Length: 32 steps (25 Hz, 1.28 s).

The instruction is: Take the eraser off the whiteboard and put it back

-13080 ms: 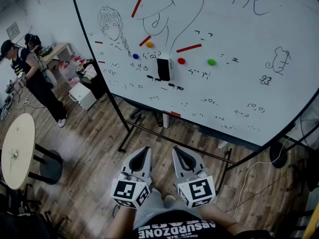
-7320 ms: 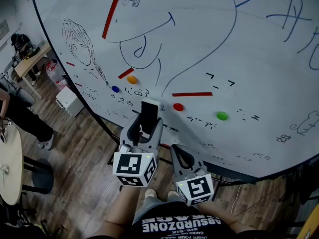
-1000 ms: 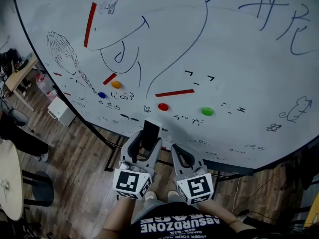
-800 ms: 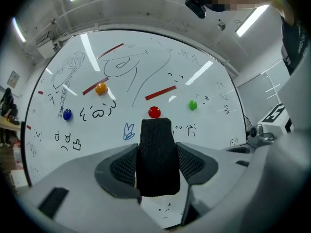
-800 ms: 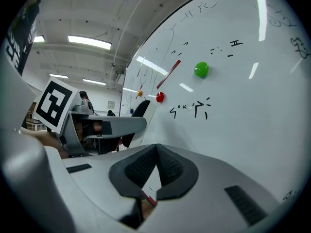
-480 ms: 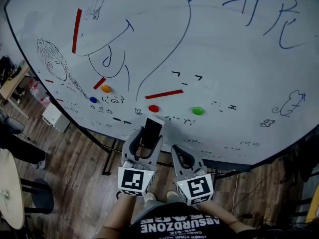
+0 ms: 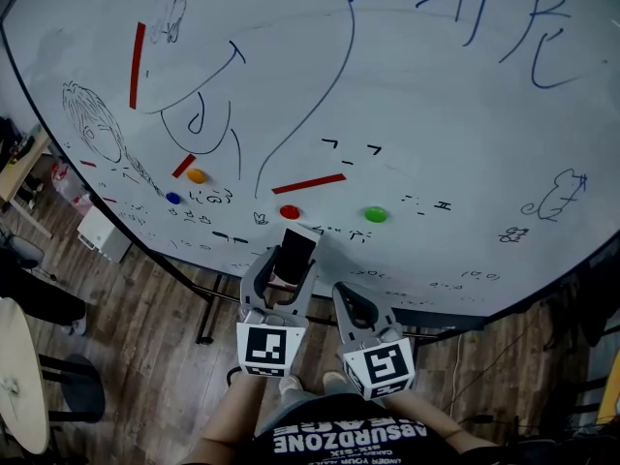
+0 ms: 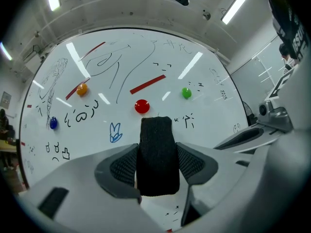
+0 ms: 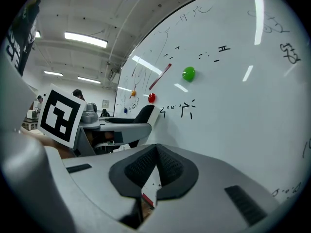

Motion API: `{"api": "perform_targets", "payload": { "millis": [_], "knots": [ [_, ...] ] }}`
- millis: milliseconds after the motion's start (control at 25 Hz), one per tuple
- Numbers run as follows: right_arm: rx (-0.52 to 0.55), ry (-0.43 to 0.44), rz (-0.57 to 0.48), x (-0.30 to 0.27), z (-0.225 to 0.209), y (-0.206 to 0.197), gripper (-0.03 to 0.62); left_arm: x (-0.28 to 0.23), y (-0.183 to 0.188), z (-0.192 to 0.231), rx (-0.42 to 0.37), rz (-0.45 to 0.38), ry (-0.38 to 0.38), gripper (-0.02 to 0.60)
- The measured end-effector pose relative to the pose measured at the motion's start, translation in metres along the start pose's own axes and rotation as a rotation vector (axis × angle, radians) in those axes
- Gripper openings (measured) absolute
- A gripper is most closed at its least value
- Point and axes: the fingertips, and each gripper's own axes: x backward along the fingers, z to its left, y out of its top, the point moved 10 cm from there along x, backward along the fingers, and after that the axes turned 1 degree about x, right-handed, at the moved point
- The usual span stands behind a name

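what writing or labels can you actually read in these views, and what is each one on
"ABSURDZONE": on the person's shirt, seen upside down in the head view; the smaller print below it is too small to read.
Whiteboard: big blue handwriting at the top right and small black scribbles, none readable as words.

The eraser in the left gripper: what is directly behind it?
The whiteboard, with a red magnet just above the eraser. The patch of board that the eraser covers cannot be seen.
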Motion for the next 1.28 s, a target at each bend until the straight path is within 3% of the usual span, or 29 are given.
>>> {"api": "perform_targets", "payload": {
  "millis": [1280],
  "knots": [
    [-0.010, -0.055, 0.020, 0.006, -0.007, -0.005, -0.002, -0.023, -0.005, -0.009, -0.005, 0.058, 0.068, 0.242]
  ]
}}
